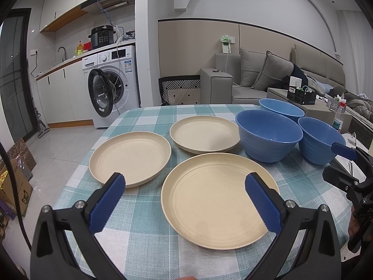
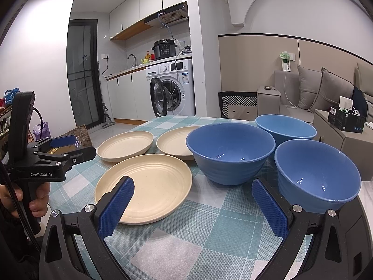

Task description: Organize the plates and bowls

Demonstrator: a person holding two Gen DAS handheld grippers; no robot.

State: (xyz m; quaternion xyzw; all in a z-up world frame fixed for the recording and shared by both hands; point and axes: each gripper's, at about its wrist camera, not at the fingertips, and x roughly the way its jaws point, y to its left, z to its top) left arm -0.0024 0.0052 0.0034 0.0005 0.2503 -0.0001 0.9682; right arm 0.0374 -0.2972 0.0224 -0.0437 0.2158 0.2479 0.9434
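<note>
Both claws hang wide apart and empty over the near edge of the teal-and-white checked table (image 1: 144, 245): the left claw (image 1: 185, 203) above the nearest round cream plate (image 1: 216, 210), the right claw (image 2: 193, 210) between that plate and the nearest ribbed blue bowl (image 2: 317, 175). Beyond lie two more cream plates (image 1: 130, 156) (image 1: 204, 134), side by side, and two more blue bowls (image 2: 229, 152) (image 2: 285, 126) to their right. A white washing machine (image 1: 114, 81) stands behind, door open.

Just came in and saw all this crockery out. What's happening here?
A person holds two grippers over a checked tablecloth. Left gripper and right gripper are both open and empty. Three beige round plates and three blue ribbed bowls sit separately, none stacked.
</note>
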